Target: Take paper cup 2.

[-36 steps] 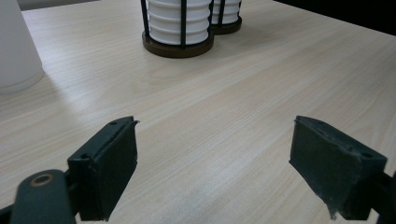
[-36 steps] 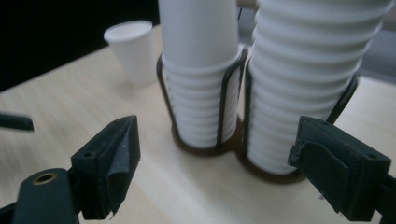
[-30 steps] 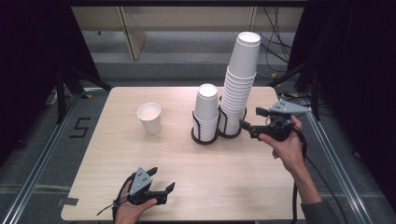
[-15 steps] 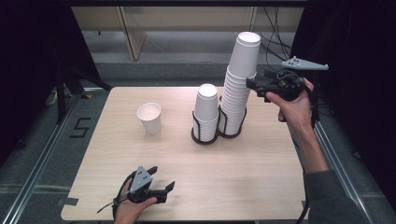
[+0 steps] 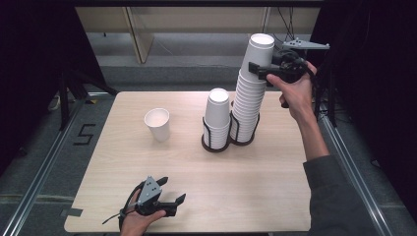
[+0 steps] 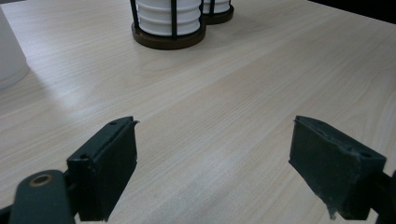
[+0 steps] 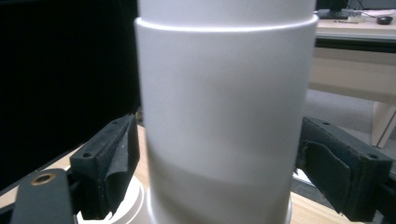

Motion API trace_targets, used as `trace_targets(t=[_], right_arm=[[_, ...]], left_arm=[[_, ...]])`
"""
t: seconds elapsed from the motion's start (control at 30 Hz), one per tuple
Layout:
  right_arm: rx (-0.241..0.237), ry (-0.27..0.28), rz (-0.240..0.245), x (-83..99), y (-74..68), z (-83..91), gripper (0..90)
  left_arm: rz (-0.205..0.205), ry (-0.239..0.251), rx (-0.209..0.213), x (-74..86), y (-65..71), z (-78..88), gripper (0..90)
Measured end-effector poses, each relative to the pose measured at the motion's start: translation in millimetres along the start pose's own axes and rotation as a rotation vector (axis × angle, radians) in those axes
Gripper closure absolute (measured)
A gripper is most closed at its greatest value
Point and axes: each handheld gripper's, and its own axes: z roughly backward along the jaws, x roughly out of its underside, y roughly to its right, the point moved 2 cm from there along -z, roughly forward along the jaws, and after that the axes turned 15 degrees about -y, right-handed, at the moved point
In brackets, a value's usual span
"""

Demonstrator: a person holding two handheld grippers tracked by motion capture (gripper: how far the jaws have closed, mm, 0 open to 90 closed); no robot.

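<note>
At the table's [image 5: 275,196] near edge the left gripper [image 5: 169,194] rests with jaws wide apart, bare wood ahead of it. Beyond stand one loose paper cup [image 5: 158,124] and two wire holders: a short stack [image 5: 217,115] and a tall stack [image 5: 252,93]. The right gripper [image 7: 217,154] brackets the tall stack's top cup [image 5: 260,49], jaws apart, left pad almost touching. A "5" [image 5: 83,133] marks the floor.

A tall stack of white paper cups [image 5: 253,88] stood upright in a dark ringed holder [image 5: 244,133] at the bench's far right, its top cup [image 5: 259,49] uppermost, rim up.
</note>
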Motion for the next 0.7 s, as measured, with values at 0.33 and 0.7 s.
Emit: trace_targets(t=[0.33, 0.7], right_arm=[[0.017, -0.024, -0.011, -8.0, -0.5, -15.6, 15.5], [0.008, 0.009, -0.009, -20.1, -1.7, -4.0, 17.5]], left_arm=[[-0.004, -0.003, 0.002, -0.1, 1.1, 0.5, 14.7], [-0.001, -0.006, 0.003, -0.5, 2.3, -0.5, 14.7]])
